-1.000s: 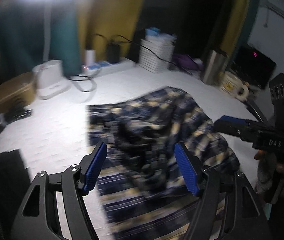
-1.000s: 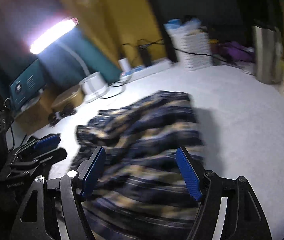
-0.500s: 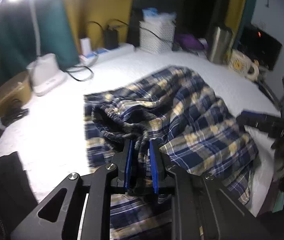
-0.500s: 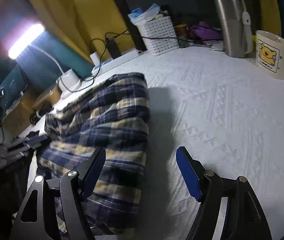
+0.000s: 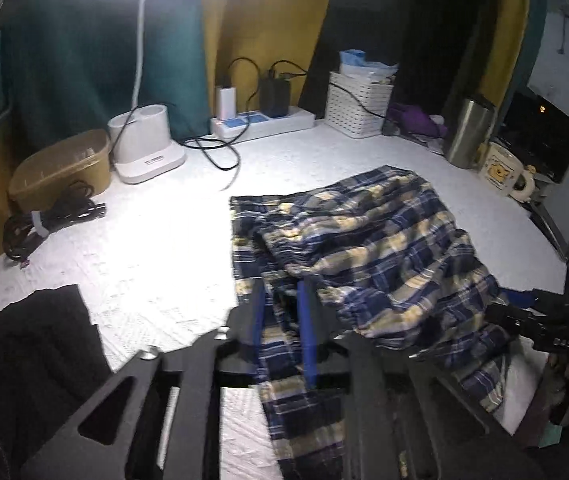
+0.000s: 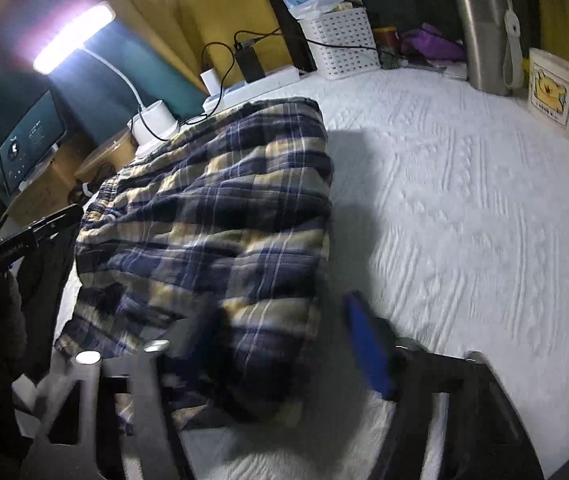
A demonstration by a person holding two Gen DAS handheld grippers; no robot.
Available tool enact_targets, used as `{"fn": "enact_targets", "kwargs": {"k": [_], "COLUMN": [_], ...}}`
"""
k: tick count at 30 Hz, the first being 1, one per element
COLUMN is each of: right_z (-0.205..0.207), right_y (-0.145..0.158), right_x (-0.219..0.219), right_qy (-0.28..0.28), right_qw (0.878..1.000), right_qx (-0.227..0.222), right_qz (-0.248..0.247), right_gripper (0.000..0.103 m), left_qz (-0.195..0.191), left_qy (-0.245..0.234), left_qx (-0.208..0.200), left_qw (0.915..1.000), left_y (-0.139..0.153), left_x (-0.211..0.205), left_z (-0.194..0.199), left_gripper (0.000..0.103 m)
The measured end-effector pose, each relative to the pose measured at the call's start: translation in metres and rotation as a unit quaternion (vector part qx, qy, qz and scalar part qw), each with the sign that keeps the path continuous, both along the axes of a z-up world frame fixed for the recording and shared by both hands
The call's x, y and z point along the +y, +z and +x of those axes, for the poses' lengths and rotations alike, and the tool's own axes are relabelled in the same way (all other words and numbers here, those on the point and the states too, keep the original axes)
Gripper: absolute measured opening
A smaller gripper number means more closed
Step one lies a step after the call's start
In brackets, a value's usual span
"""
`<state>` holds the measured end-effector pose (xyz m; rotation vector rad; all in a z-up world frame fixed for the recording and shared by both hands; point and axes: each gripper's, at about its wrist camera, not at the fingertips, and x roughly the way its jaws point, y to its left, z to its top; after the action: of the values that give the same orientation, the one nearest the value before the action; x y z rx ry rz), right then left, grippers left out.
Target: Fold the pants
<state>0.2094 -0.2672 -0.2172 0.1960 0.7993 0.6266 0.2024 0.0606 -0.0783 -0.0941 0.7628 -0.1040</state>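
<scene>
Since half a second ago the left gripper (image 5: pixel 280 316) has been drawn back a little along the pants (image 5: pixel 364 248), and its jaws have just been opening: where the fabric was pinched tight between the blue pads, a narrow gap is now seen, with plaid cloth still lying between them and not visibly pressed. The right gripper (image 6: pixel 284 344) has been lowered onto the near edge of the pants (image 6: pixel 212 208) and its jaws have just been closing; its right pad (image 6: pixel 368 348) is seen clear of the cloth over the white cover, while the left one is blurred against the fabric, so a grip cannot be told and the jaws are taken as parted. The pants are found bunched in a loose heap near the middle of the bed (image 5: pixel 144 248), with one leg trailing toward the left gripper and a fold raised on the right gripper's side. Farther out, along the back edge, a lamp base (image 5: pixel 144 148), a power strip (image 5: pixel 262 122), a white basket (image 5: pixel 358 104), a steel flask (image 6: pixel 482 32) and a mug (image 6: pixel 556 94) are seen, all well apart from the pants. A dark garment (image 5: pixel 24 356) is seen at the near left corner.
</scene>
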Motion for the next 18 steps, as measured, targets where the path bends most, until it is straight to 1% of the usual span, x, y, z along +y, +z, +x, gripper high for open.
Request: {"fn": "enact_targets", "kwargs": {"k": [1,2,3,4,5,7,11,18], "right_z": [-0.001,-0.002,-0.004,-0.007,-0.009,-0.017,-0.028,-0.041], "right_y": [-0.002,-0.003,-0.003,-0.003,-0.001,0.006,0.016,0.014], "right_x": [0.0,0.002,0.002,0.002,0.002,0.005,0.009,0.01], "right_qy": [0.001,-0.004,-0.007,-0.012,-0.013,-0.014,-0.016,-0.03], "right_qw": [1.0,1.0,1.0,1.0,1.0,1.0,0.999,0.998], "right_qx": [0.004,0.004,0.004,0.002,0.0,-0.014,-0.032,-0.039], "right_qz": [0.013,0.012,0.011,0.011,0.011,-0.001,-0.016,-0.042], "right_gripper": [0.038,0.034,0.029,0.021,0.016,0.014,0.012,0.012], "left_qz": [-0.005,-0.012,-0.018,-0.017,-0.014,-0.008,-0.012,-0.004], "left_qy": [-0.003,-0.008,-0.016,-0.022,-0.027,-0.029,-0.028,-0.034], "left_qx": [-0.003,-0.004,-0.002,0.001,0.002,0.006,0.015,0.007], "left_qw": [1.0,0.9999,0.9997,0.9996,0.9995,0.9995,0.9994,0.9994], "left_y": [0.0,-0.001,-0.002,-0.003,-0.003,-0.005,-0.008,-0.004], "left_x": [-0.002,-0.004,-0.007,-0.01,-0.013,-0.017,-0.015,-0.014], "left_z": [-0.001,-0.001,-0.002,-0.002,-0.003,-0.004,-0.005,-0.013], "left_gripper": [0.045,0.052,0.052,0.052,0.052,0.052,0.052,0.052]}}
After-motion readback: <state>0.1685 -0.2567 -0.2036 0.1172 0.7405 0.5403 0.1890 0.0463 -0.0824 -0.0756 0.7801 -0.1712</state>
